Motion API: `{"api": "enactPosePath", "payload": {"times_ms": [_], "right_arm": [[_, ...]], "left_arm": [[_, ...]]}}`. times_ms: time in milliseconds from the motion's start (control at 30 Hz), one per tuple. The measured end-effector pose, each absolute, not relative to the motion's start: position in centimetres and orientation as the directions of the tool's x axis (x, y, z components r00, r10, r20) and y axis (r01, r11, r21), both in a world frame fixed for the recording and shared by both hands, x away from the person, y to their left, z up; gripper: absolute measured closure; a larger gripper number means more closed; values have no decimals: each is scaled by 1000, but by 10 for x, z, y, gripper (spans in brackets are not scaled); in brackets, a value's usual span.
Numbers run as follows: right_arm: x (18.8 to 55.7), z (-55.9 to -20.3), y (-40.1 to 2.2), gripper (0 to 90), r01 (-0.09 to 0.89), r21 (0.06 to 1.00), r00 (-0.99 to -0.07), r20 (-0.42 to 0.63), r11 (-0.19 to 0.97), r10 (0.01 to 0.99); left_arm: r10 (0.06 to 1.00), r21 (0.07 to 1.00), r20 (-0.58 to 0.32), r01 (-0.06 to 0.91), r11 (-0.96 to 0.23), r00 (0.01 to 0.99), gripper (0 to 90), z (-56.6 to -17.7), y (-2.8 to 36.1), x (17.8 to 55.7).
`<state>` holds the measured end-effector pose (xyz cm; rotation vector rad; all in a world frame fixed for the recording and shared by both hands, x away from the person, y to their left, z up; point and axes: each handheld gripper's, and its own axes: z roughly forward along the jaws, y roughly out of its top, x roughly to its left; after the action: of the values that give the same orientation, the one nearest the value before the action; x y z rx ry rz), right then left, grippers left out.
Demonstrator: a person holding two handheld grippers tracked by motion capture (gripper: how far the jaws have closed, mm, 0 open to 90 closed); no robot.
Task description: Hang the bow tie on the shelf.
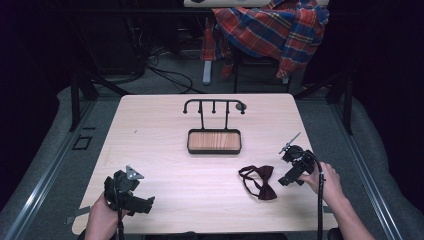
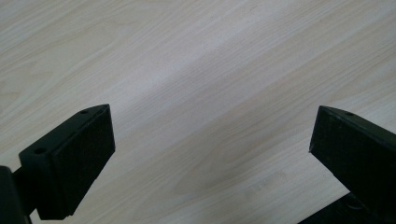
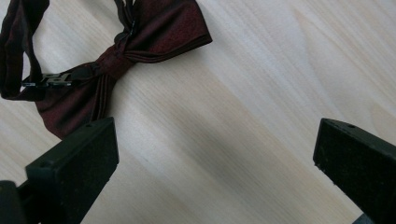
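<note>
So the dark red satin bow tie with its strap and small black clasp (image 1: 260, 181) is lying flat on the pale wood-grain table (image 1: 165, 150), toward the right side and a bit in front of the black metal stand with a wooden tray base and hooks on top (image 1: 214, 140). The right gripper (image 3: 215, 154) is sitting just to the right of it with its jaws wide apart and nothing between them, just bare table, and the bow tie sits up past the left jaw, not touching as far as I can tell. The left gripper (image 2: 212, 149) is way over at the near left corner, well apart from the tie, jaws also spread wide over plain tabletop. A red and blue plaid shirt (image 1: 272, 27) is draped over something behind the table.
</note>
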<state>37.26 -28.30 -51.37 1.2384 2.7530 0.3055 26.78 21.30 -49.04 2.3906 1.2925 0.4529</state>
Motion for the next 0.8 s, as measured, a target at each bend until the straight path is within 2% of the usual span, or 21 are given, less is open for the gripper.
{"api": "enactPosePath", "payload": {"times_ms": [67, 267, 400, 433, 533, 800], "right_arm": [[374, -512, -285, 1, 718, 202, -676, -25, 666, 736], [373, -510, -285, 1, 724, 234, -662, -29, 649, 749], [373, -506, -282, 1, 708, 216, -681, -42, 672, 731], [371, -505, -280, 1, 704, 257, -675, -51, 662, 736], [369, -500, -277, 1, 691, 287, -678, -59, 663, 733], [370, -500, -269, 1, 676, 299, -695, -45, 673, 718]], "left_arm": [[844, 474, 102, 720, -507, 527, 1, -490, 213, 268], [846, 475, 97, 723, -502, 524, 1, -491, 213, 268], [846, 475, 98, 723, -502, 523, 1, -491, 213, 268], [847, 476, 96, 724, -500, 522, 1, -490, 213, 268], [847, 475, 98, 723, -501, 523, 1, -490, 213, 268], [845, 468, 98, 725, -505, 525, 1, -491, 213, 269]]}}
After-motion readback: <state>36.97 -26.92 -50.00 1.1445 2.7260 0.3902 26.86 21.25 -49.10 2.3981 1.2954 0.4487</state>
